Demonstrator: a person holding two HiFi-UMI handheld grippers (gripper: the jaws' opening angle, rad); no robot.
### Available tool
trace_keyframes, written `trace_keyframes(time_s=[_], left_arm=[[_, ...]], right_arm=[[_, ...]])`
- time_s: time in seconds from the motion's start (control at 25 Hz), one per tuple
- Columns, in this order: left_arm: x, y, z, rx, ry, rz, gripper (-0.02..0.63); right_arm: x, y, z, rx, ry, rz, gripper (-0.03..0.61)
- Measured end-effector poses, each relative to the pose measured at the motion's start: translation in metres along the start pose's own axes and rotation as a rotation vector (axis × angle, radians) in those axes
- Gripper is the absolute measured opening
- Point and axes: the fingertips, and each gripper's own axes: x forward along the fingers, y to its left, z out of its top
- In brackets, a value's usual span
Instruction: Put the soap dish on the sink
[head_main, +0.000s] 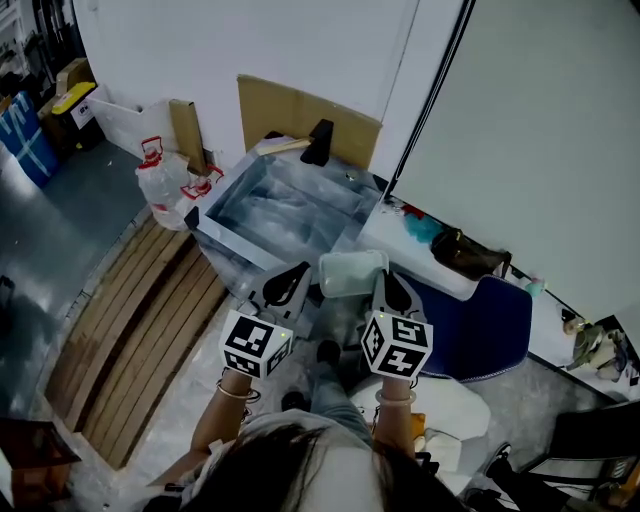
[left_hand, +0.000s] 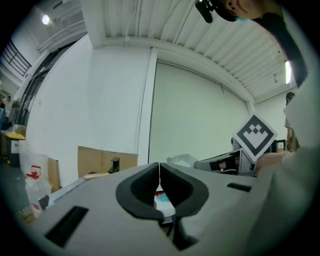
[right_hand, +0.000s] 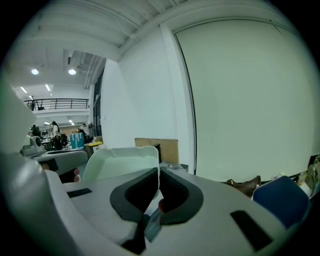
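Observation:
A pale green soap dish (head_main: 352, 272) hangs between my two grippers, just in front of the steel sink (head_main: 290, 205). My right gripper (head_main: 385, 288) is shut on the dish's right edge; in the right gripper view the dish (right_hand: 122, 161) stands up left of the closed jaws (right_hand: 159, 176). My left gripper (head_main: 290, 282) is beside the dish on its left, and its jaws (left_hand: 159, 174) are shut with nothing between them. In the left gripper view the dish (left_hand: 182, 160) and the right gripper (left_hand: 235, 161) show to the right.
A black faucet (head_main: 320, 142) and cardboard sheets (head_main: 300, 112) stand behind the sink. Plastic jugs (head_main: 165, 188) sit at its left, above wooden planks (head_main: 140, 340). A white counter (head_main: 400, 240) with a brown bag (head_main: 470, 255) and a blue chair (head_main: 480, 320) are at right.

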Motion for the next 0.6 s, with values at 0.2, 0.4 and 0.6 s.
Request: trace_keyframes(time_s=[0.2, 0.4, 0.6], left_arm=[[0.031, 0.004, -0.003, 0.002, 0.01, -0.002, 0.009], [0.061, 0.014, -0.008, -0.002, 0.024, 0.007, 0.009], [0.094, 0.023, -0.013, -0.001, 0.047, 0.016, 0.009]], right_arm=[[0.025, -0.021, 0.002, 0.002, 0.011, -0.005, 0.029], [0.056, -0.036, 0.003, 0.0, 0.03, 0.005, 0.029], [0.087, -0.053, 0.005, 0.013, 0.053, 0.017, 0.031]])
